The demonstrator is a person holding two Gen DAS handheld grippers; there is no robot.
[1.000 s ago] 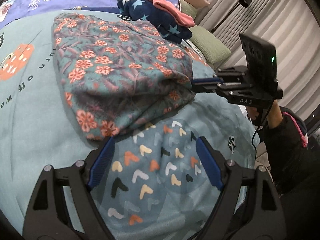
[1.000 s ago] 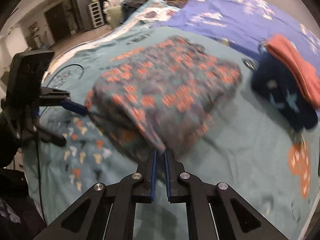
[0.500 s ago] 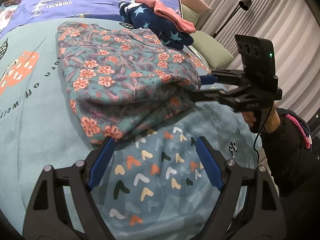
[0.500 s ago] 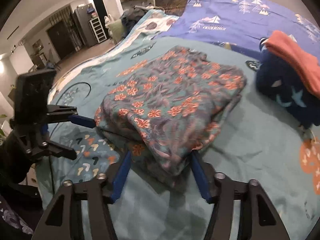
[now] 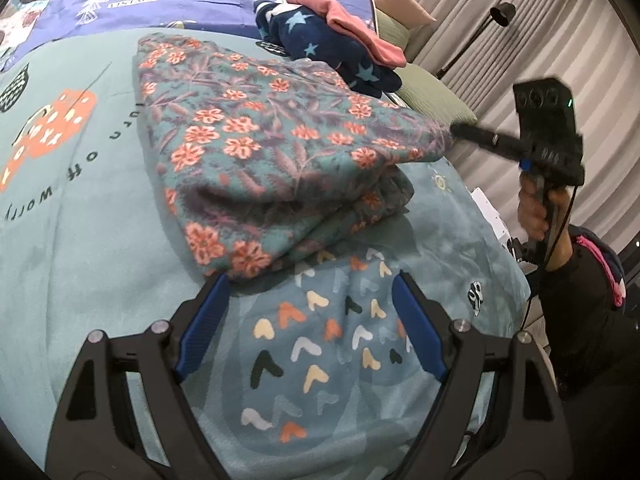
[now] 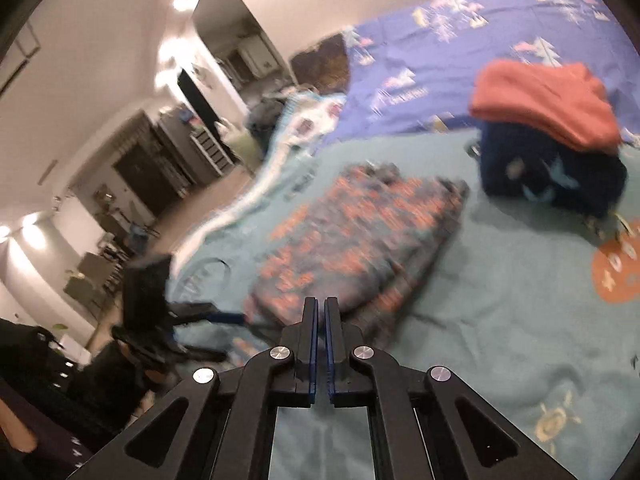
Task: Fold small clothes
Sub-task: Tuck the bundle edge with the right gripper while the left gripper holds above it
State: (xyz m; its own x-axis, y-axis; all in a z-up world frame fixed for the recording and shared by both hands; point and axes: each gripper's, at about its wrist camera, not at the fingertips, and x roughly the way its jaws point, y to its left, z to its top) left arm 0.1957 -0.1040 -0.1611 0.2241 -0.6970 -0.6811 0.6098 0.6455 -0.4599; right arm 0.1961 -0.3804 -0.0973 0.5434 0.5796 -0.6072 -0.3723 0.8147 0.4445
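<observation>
Garment: floral fleece garment (image 5: pixel 280 152), folded into a thick pad of several layers, lying on the teal bedspread (image 5: pixel 80 280) of the bed, near its front edge.
Neighbouring pile: navy star-print garment (image 5: pixel 332 52) with a pink garment (image 5: pixel 352 28) on top, just beyond the floral piece, apart from it in the right wrist view.
Left hand-held gripper (image 5: pixel 310 320): fingers wide apart, empty, low over the bedspread; left finger pad (image 5: pixel 204 320) just beside the near corner of the fold, contact not clear.
Right hand-held gripper (image 6: pixel 321 316): fingers drawn together with only a slit between; no cloth visible between them in its own blurred view; in the left wrist view its tip sits at the far right corner of the fold, so a pinch on cloth cannot be ruled out.
Handling, judged: soft, light, plush; layers likely to slump or slide apart if lifted by one corner; no fragility.
Grip site, judged: both near corners of the stacked edge, all layers pinched together.
Stage, judged: folding nearly complete; tidying or transfer to the pile remaining.
</observation>
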